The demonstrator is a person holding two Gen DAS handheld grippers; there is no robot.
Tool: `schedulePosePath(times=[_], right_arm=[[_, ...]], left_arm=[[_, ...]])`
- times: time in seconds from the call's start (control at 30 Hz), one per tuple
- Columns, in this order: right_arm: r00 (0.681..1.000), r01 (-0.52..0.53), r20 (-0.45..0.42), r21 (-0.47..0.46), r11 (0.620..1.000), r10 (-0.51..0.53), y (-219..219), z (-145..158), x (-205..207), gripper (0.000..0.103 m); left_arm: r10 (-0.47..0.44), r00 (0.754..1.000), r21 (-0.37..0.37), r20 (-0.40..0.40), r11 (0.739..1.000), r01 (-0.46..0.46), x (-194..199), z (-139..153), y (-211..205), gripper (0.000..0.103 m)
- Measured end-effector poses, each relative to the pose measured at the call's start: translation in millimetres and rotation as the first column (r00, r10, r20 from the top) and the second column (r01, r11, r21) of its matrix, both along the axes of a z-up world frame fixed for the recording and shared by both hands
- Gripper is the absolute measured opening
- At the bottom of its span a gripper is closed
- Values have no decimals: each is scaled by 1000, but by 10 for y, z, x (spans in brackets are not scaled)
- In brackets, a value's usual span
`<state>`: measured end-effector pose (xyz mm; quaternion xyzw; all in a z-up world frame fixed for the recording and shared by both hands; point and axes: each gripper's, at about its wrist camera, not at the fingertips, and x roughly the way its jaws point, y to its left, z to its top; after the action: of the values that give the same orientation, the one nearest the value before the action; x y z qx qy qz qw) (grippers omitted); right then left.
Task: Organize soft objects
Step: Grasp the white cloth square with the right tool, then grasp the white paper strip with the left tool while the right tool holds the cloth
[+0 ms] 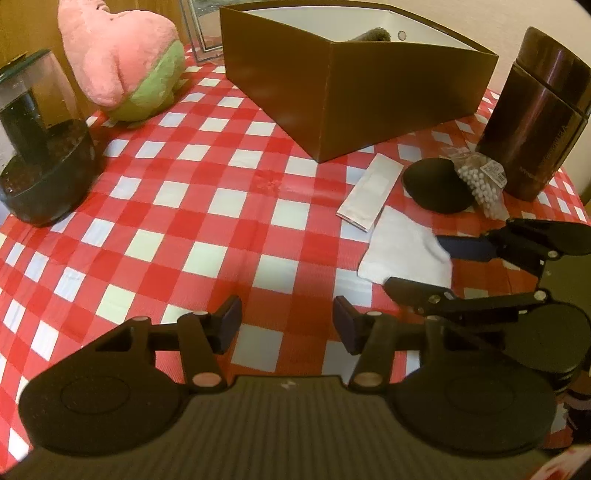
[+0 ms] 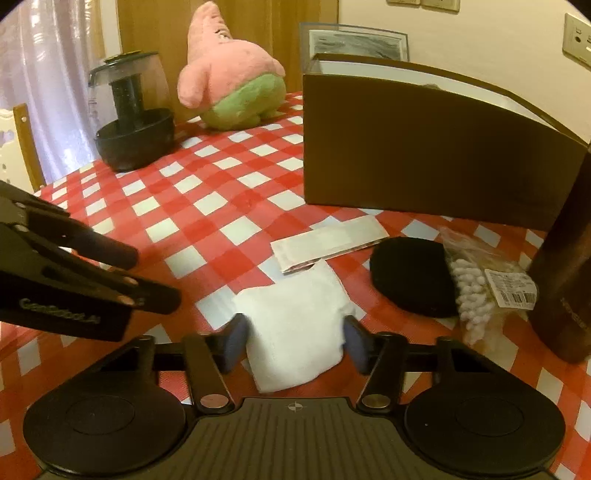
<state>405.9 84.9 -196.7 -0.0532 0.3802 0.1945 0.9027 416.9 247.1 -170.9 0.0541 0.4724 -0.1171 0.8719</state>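
A white folded cloth (image 2: pixel 295 325) lies on the checked tablecloth; it also shows in the left wrist view (image 1: pixel 402 251). My right gripper (image 2: pixel 295 341) is open, with its fingers either side of the cloth's near end; it also shows in the left wrist view (image 1: pixel 428 264). My left gripper (image 1: pixel 287 325) is open and empty above the table, left of the cloth. A pink and green plush star (image 2: pixel 232 81) stands at the back left. A brown open box (image 2: pixel 424 147) stands at the back, with a dark soft thing (image 1: pixel 375 35) inside.
A black round pad (image 2: pixel 410 277), a bag of white cotton swabs (image 2: pixel 476 291) and a flat paper packet (image 2: pixel 328 243) lie near the cloth. A dark brown flask (image 1: pixel 535 114) stands right. A black blender-like jar (image 2: pixel 133 114) stands at the back left.
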Motion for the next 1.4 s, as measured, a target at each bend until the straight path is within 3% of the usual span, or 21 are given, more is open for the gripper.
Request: schedulePosePath(times=[0.07,0.13,0.23,0.53,0.87,1.03,1.2,1.4], right_arm=[[1000,-6,0,0,1000,6,-3,9,0,31],[1000,-11,2,-11,1000,11,-8,15,5,19],[1000,1,-3,-4,1000,-1,-50,16,17,9],[994,105,5,75,992,-106,-385,205,18,8],[975,220,15,106,970,-223,-710,322,92,8],[969,243,13,107,964,-245,-798,344,103,8],[966,258,2,113,960,-260,-842,345,113,8],[964,264,-2,122,957,-266,-851,346,128,8]], left_arm=[[-9,1000,-3,0,1000,9,20,-5,-20,49],[-16,1000,-4,5,1000,16,37,-2,-42,49],[-29,1000,-9,12,1000,29,71,8,-78,49],[-133,990,-19,52,991,134,203,72,-368,48],[-306,946,7,104,952,306,646,-11,-745,47],[-349,933,18,87,937,349,817,-128,-844,41],[-364,928,-9,82,930,366,835,-149,-847,28],[-374,924,-4,83,927,376,781,-145,-869,25]])
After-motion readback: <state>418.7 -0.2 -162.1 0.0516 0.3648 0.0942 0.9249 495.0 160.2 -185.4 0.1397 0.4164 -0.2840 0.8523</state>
